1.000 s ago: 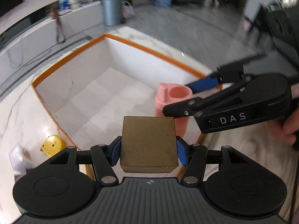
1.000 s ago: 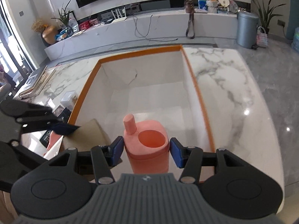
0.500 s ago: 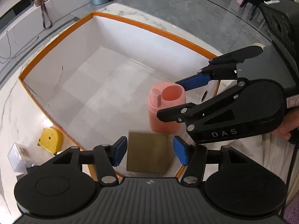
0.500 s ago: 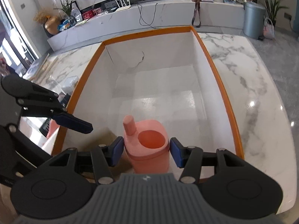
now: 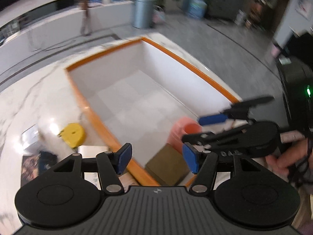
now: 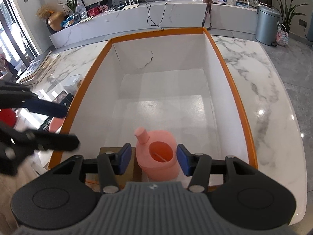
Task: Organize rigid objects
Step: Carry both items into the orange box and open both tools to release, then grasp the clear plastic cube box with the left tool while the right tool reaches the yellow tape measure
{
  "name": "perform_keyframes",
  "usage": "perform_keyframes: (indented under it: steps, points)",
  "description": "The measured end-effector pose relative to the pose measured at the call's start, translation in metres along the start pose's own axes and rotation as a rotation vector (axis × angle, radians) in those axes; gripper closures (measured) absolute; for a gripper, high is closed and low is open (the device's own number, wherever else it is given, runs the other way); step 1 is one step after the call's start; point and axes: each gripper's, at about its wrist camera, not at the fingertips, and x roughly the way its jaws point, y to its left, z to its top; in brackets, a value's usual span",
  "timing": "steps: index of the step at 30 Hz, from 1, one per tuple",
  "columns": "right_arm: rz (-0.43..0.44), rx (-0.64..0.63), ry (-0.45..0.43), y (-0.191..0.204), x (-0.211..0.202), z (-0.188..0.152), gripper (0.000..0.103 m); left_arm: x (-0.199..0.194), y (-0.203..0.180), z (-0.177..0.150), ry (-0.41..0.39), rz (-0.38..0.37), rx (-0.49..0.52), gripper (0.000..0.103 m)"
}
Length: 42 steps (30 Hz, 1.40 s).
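Two grippers work at the near end of a white box with an orange rim [image 6: 230, 72]. The left gripper [image 5: 157, 157] stands open with nothing between its blue pads; its jaws have just been opening. Below it the brown block [image 5: 166, 164] lies flat on the box floor in the near corner, clear of both pads. In the right wrist view the same brown block [image 6: 131, 161] shows just left of the pink container.

The right gripper [image 6: 152, 159] sits around the pink container [image 6: 158, 156], one blue pad at each side; a thin gap shows at each pad, so whether they press on it cannot be told. The container stands upright on the box floor near the front wall, with a round open mouth and a short capped spout at its left. In the blurred left wrist view, fingers of a hand [image 5: 283, 158] grip the right gripper's handle.

Outside the box, on the marble table [image 6: 260, 82], a yellow tape measure [image 5: 73, 133] lies just beside the box's left wall, with small packets near it. Farther off are a grey pedal bin [image 6: 267, 25], a long white marble shelf with clutter, potted plants and a dark screen.
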Motion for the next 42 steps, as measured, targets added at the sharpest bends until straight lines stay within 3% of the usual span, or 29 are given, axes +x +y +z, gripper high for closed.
perform_keyframes:
  steps: [2, 7, 13, 19, 26, 30, 37, 41, 42]
  points:
    - [0.004, -0.002, -0.001, 0.001, -0.002, -0.001, 0.047, -0.003, 0.006, -0.003, -0.013, 0.03, -0.06, 0.033]
    - [0.0, -0.022, -0.006, 0.006, -0.009, -0.007, 0.047, -0.002, 0.018, -0.016, -0.007, 0.017, -0.188, 0.041]
    - [-0.005, -0.014, 0.016, 0.008, -0.008, -0.005, 0.061, 0.008, 0.019, -0.027, 0.025, -0.04, -0.279, 0.056]
    - [0.107, 0.053, 0.067, 0.006, -0.014, 0.0, 0.062, 0.013, 0.022, -0.026, 0.027, -0.029, -0.283, 0.061]
    - [0.041, 0.019, 0.022, 0.013, -0.019, -0.005, 0.061, 0.026, 0.018, -0.024, 0.026, -0.078, -0.275, 0.068]
    - [0.04, 0.012, 0.005, 0.012, -0.02, -0.005, 0.061, 0.032, 0.015, -0.019, 0.018, -0.041, -0.217, 0.075]
    - [0.081, 0.029, -0.001, 0.021, -0.02, -0.005, 0.061, 0.02, 0.015, -0.022, -0.008, -0.025, -0.21, 0.074]
    - [0.064, 0.016, -0.035, 0.028, -0.025, -0.002, 0.06, 0.0, 0.027, -0.026, -0.06, -0.029, -0.241, 0.065]
    - [0.057, 0.007, -0.048, 0.031, -0.027, -0.001, 0.055, -0.006, 0.03, -0.025, -0.074, -0.02, -0.241, 0.065]
